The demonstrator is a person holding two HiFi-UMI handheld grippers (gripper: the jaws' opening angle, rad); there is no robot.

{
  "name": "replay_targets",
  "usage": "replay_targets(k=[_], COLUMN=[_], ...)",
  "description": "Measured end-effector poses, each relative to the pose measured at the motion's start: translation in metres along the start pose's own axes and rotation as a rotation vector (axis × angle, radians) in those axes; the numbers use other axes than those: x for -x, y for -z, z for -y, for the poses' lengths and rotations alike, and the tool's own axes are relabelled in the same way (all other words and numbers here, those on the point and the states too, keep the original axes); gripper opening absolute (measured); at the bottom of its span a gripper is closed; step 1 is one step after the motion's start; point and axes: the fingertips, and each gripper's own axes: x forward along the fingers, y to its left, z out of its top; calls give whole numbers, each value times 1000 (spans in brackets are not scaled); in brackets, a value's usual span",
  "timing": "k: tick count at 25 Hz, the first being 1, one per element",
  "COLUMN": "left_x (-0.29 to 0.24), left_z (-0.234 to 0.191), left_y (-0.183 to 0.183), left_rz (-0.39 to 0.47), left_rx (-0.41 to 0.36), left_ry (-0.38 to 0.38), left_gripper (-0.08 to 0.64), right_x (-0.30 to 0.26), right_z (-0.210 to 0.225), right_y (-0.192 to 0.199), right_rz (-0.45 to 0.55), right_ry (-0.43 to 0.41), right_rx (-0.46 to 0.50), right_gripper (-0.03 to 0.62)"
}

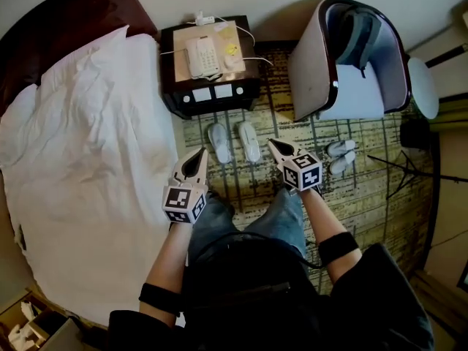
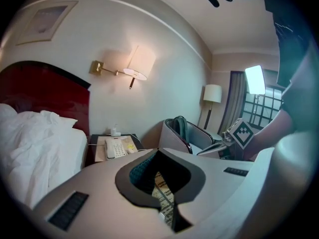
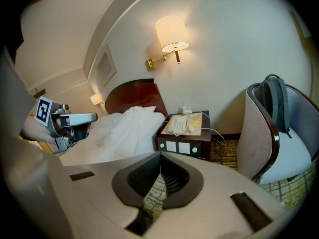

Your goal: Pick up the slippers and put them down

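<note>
Both tongs are closed and empty. The left tongs (image 1: 200, 154) and the right tongs (image 1: 275, 146) each have their jaws pressed together, with only a sliver of patterned carpet (image 1: 252, 185) showing past them. They hang tilted downward in front of the bedside cabinet (image 1: 212, 104), one on either side of the white slippers (image 1: 234, 142). Those slippers lie side by side on the carpet, just in front of the cabinet, close together but apparently not touching.

The step in hand looks like the approach, so the jaws probably need to open before either tip gets down to the carpet. Each tongs would best take the slipper on its own side, which keeps the arms from crossing. The slippers look thin and soft, so a bite across the raised upper band seems safer than a pinch on the flat sole edge, which may fold or slip. Coming in low and from the heel end, away from the cabinet front, should leave room to close cleanly.

A second pair (image 1: 341, 156) lies well to the right of the cabinet, beside the armchair (image 1: 311, 64). The bed (image 1: 88, 159) is on the cabinet's left.
</note>
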Motion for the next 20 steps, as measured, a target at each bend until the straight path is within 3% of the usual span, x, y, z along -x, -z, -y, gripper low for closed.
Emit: replay_targets(k=[8,17,20], left_x=[-44,-111,-143], left_z=[4,7,6], left_y=[53,154,199], left_rz=[-26,-67,-93], left_rx=[43,75,84], left_ry=[-77,-124,-111], left_gripper=[4,3,3], right_x=[-44,-122,-156], right_z=[57,102,129], right_y=[91,208,251], right_rz=[-148,-317,-350], right_ry=[4,-99,-84], right_rx=[-135,-222,-236], right_gripper=[49,299,331])
